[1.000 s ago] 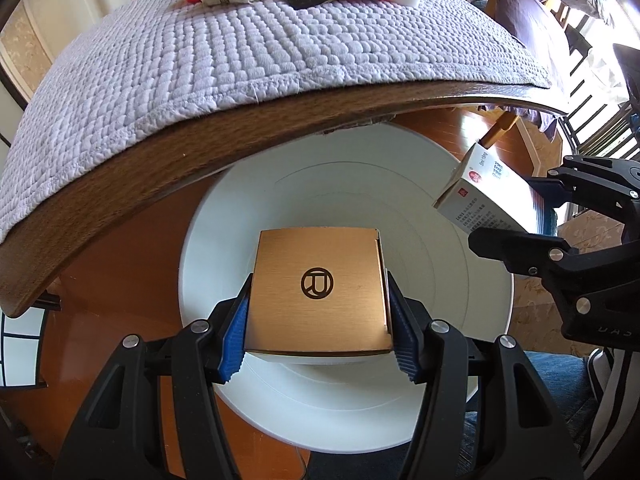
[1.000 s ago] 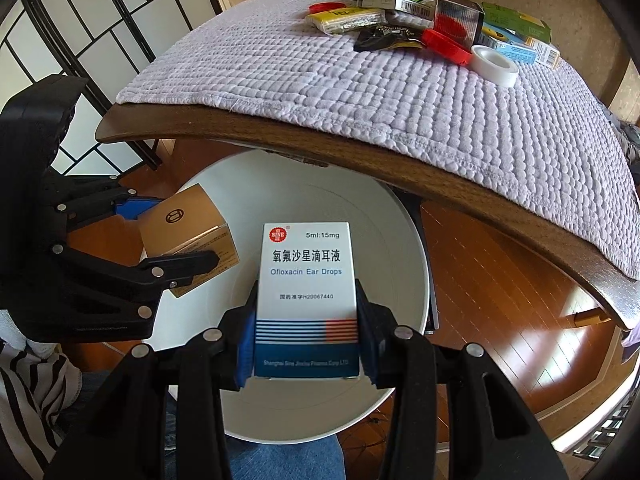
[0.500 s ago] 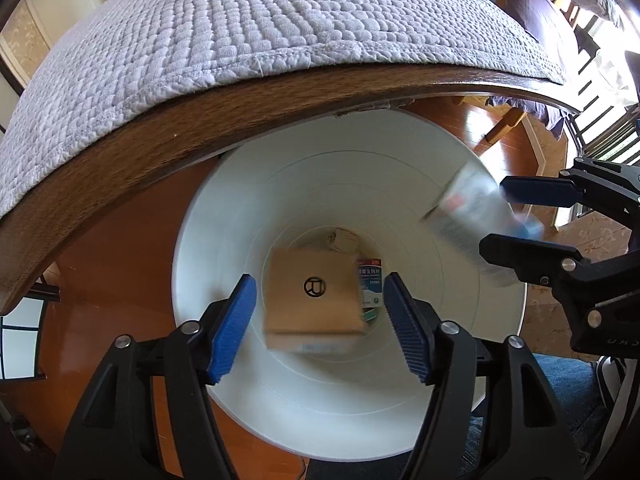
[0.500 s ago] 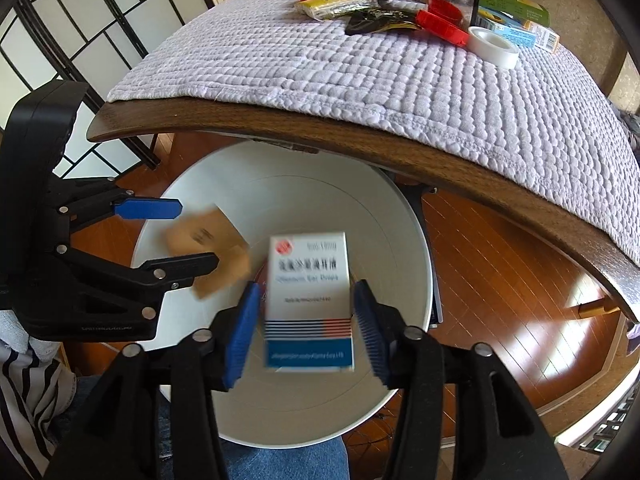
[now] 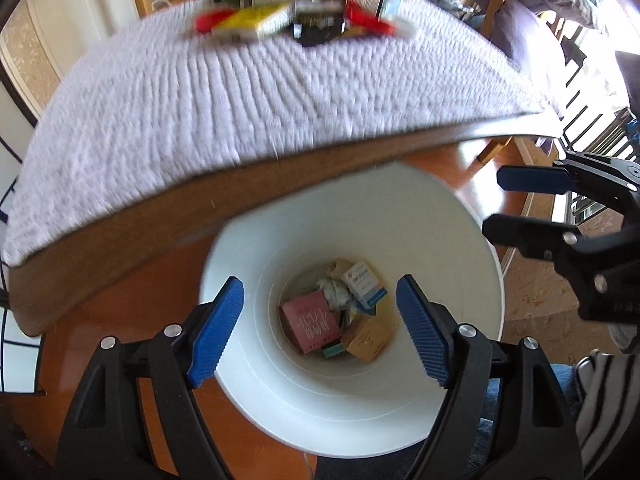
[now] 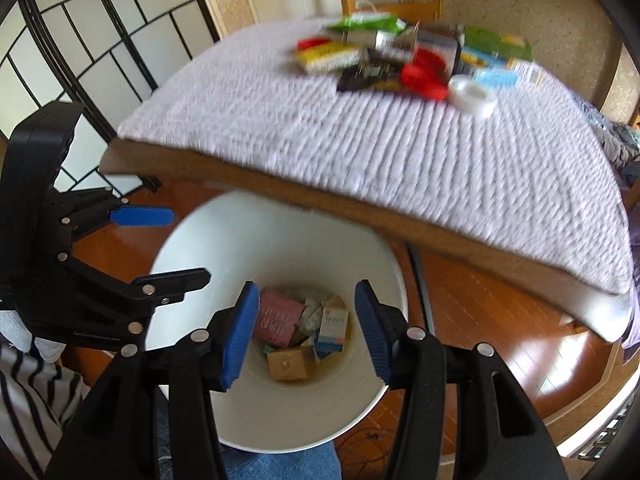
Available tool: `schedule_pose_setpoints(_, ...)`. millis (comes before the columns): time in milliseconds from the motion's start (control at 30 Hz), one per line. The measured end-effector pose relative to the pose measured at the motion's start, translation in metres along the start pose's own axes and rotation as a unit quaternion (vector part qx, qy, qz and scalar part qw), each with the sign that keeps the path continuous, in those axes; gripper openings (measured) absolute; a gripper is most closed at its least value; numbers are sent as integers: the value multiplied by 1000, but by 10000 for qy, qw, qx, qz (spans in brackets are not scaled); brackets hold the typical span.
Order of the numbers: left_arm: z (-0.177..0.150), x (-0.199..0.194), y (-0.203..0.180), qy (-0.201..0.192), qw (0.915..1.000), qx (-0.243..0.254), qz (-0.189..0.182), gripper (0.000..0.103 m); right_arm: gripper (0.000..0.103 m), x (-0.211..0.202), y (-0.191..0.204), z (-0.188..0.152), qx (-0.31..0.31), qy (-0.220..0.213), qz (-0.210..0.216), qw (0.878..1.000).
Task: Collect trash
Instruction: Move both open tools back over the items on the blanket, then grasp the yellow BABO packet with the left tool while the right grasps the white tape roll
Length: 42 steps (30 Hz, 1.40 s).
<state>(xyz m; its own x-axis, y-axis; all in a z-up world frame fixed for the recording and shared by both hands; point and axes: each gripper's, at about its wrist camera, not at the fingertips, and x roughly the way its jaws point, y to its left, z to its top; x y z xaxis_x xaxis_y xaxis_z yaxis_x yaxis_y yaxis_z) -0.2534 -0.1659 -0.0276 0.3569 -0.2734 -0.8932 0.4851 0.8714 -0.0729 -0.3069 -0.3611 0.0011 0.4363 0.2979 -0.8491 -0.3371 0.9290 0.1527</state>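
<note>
Both tools hang over a white bin (image 5: pixel 472 240) in the lower middle of each view. The left tool (image 5: pixel 320 320) has its blue pads spreading wider, with nothing between them. The right tool (image 6: pixel 306 330) has its pads apart and holds nothing too. Down at the bottom of the bin lie a pink box (image 5: pixel 310 326), a tan box (image 5: pixel 368 338) and a white box with blue (image 5: pixel 364 282). More trash (image 6: pixel 400 56) sits far back on the table (image 6: pixel 280 196), on a white quilted cloth (image 6: pixel 400 152).
</note>
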Motion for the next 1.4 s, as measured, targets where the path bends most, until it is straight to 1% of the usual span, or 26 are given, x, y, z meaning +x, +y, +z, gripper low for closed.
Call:
schedule_pose_setpoints(100, 12, -21, 7, -340, 9994, -5, 74, 80, 50, -19, -14, 16, 84, -356, -153, 9992)
schedule_pose_setpoints(167, 26, -31, 19, -549, 9984, -97, 109, 80, 50, -25, -24, 27, 180, -539, -281, 9980)
schedule_pose_setpoints(233, 41, -35, 29, -698, 9972, -228, 157, 80, 50, -26, -36, 40, 317, -652, -431, 9964)
schedule_pose_setpoints(333, 68, -33, 44, -827, 9955, -385, 245, 80, 50, -18, -57, 59, 630, -701, -449, 9945)
schedule_pose_setpoints(400, 84, -28, 53, -836, 9953, -427, 251, 80, 50, -10, -68, 71, 841, -704, -355, 9933)
schedule_pose_setpoints(500, 105, -19, 60, -846, 9953, -377, 290, 80, 50, 2, -80, 87, 926, -716, -586, 9914)
schedule_pose_setpoints(667, 135, 0, 68, -752, 9961, -185, 432, 80, 50, 22, -103, 107, 720, -533, -1027, 9907)
schedule_pose_setpoints(800, 150, 20, 79, -591, 9970, -171, 470, 80, 50, 41, -121, 113, 580, -321, -1172, 9909)
schedule_pose_setpoints(900, 163, 33, 86, -517, 9981, -144, 297, 80, 50, 52, -128, 121, 489, -260, -1119, 9922)
schedule_pose_setpoints(1000, 174, 43, 84, -414, 9990, 83, 120, 80, 50, 57, -128, 129, 343, -286, -1061, 9934)
schedule_pose_setpoints(1133, 183, 57, 83, -293, 9993, 225, 20, 81, 50, 63, -131, 141, 252, -292, -995, 9943)
schedule_pose_setpoints(1300, 194, 60, 84, -351, 9990, 276, -20, 81, 50, 70, -134, 151, 169, -275, -921, 9952)
schedule_pose_setpoints(1367, 193, 59, 82, -380, 9988, 304, -37, 77, 49, 71, -133, 153, 112, -284, -931, 9952)
schedule_pose_setpoints(1400, 194, 59, 82, -388, 9987, 321, -48, 70, 49, 71, -133, 153, 88, -292, -943, 9951)
